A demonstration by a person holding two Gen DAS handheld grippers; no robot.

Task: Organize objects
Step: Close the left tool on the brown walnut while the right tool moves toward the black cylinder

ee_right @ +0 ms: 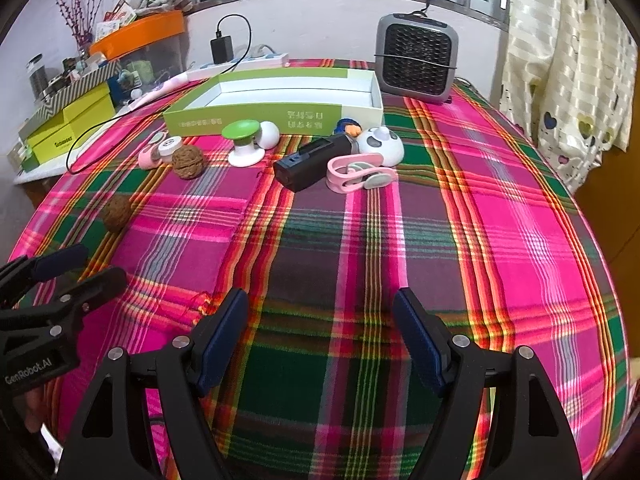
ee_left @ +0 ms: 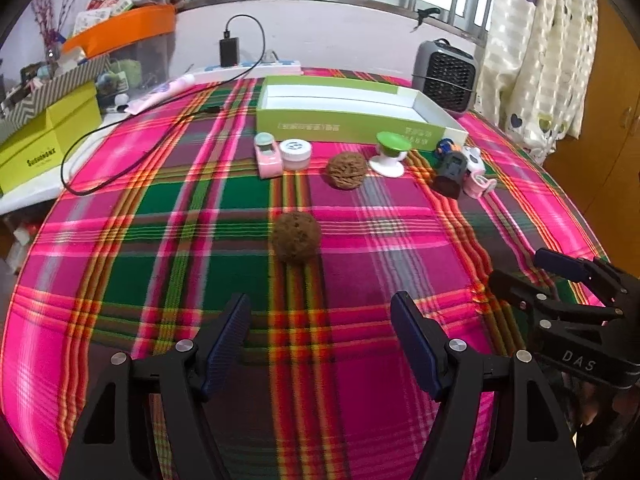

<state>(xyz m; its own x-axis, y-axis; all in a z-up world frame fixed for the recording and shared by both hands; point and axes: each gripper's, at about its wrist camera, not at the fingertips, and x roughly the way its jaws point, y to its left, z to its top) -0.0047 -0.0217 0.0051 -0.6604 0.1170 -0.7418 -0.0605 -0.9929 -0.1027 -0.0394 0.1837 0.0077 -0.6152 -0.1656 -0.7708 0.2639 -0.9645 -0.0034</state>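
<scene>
Two brown walnuts lie on the plaid cloth: the near walnut [ee_left: 296,236] [ee_right: 118,213] sits straight ahead of my left gripper [ee_left: 322,304], and the far walnut [ee_left: 346,170] [ee_right: 188,162] is by the green box [ee_left: 348,120] [ee_right: 256,116]. In front of the box stand a pink toy car [ee_left: 267,156], a small round jar [ee_left: 296,154], a green-topped white stand [ee_left: 392,152] [ee_right: 244,140], a black device [ee_right: 316,160], a pink clip [ee_right: 360,174] and a white panda dome [ee_right: 380,144]. Both my left gripper and my right gripper [ee_right: 320,300] are open and hold nothing.
A grey fan heater [ee_right: 416,58] stands at the back right beside the box. A power strip with a charger [ee_left: 229,51] and its black cable [ee_left: 120,168] run along the back left. Yellow-green boxes [ee_left: 44,140] sit off the table's left edge. A curtain [ee_right: 568,60] hangs at right.
</scene>
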